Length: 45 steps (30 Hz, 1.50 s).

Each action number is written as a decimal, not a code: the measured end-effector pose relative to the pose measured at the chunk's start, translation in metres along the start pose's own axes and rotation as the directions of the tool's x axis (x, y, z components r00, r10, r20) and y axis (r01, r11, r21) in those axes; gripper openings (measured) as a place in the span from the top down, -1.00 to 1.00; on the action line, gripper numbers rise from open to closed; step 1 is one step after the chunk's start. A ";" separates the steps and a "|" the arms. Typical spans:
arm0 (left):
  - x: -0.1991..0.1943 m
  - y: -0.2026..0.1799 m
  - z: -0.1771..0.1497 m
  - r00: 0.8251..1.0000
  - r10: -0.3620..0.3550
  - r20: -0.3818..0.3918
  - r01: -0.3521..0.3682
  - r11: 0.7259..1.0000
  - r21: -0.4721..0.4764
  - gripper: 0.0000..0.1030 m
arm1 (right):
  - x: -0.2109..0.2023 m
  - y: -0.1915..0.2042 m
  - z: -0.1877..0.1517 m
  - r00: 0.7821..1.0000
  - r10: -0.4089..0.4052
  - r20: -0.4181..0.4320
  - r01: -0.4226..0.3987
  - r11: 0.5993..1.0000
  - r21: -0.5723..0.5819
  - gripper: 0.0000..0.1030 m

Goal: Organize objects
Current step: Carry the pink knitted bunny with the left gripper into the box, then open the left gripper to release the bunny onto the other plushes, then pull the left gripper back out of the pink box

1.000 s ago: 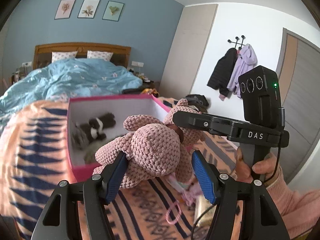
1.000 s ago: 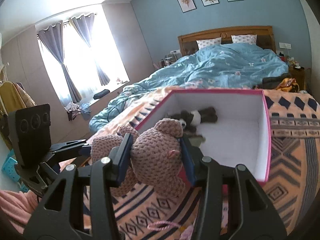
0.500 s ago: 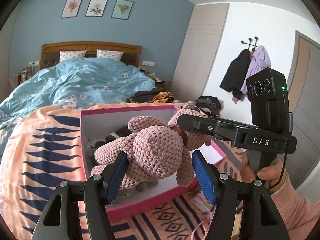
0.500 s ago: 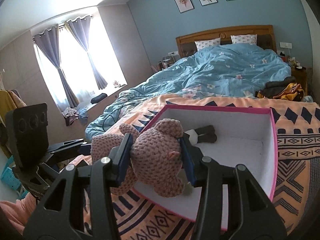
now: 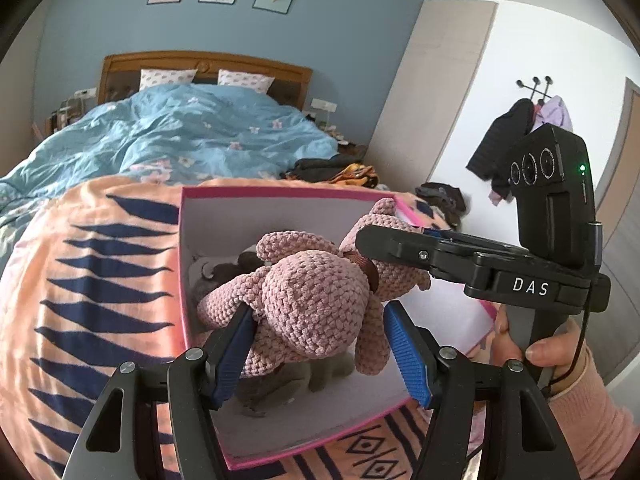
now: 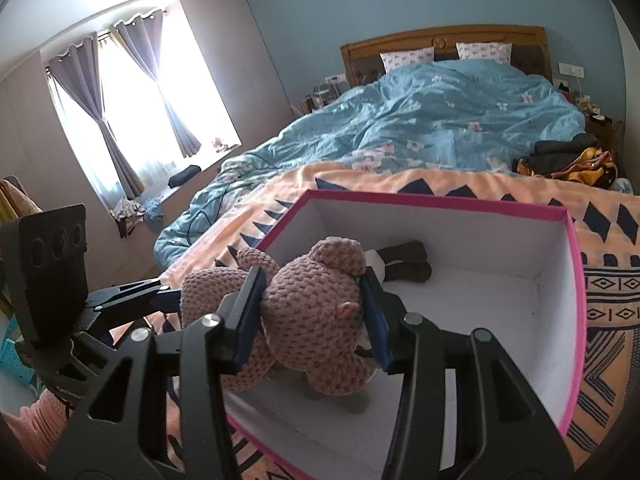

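Both grippers had carried the pink crocheted bear [image 5: 316, 304] from beside the box [image 6: 572, 280] to over its open top. The left gripper [image 5: 320, 348] clamped the body while the right gripper [image 6: 316, 320] pinched the head, probably sharing the floppy toy's weight. It hung above a dark stuffed toy [image 6: 404, 264] already inside the box.
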<state>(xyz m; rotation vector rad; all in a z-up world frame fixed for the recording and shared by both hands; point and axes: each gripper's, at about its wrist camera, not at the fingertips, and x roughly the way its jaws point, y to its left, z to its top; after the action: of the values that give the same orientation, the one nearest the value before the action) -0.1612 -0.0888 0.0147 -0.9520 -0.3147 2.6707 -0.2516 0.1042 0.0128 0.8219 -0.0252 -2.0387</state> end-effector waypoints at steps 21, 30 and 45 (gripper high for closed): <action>0.019 0.015 -0.004 0.995 0.094 -0.036 -0.095 0.995 -0.025 -0.29 | 0.051 0.006 0.005 0.979 -0.126 -0.158 0.118 0.991 -0.062 0.01; 0.021 0.009 -0.004 0.987 0.159 -0.027 -0.159 0.987 -0.020 -0.29 | 0.037 -0.002 0.006 0.977 -0.189 -0.099 0.188 0.982 -0.019 -0.54; -0.022 -0.014 -0.018 0.990 0.070 0.124 -0.071 0.998 -0.002 -0.68 | -0.025 0.006 -0.022 0.998 -0.050 -0.043 0.051 0.999 0.004 -0.54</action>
<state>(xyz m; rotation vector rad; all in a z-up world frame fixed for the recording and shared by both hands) -0.1305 -0.0809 0.0178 -0.8116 -0.3093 2.8006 -0.2259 0.1257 0.0111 0.8771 0.0146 -2.0685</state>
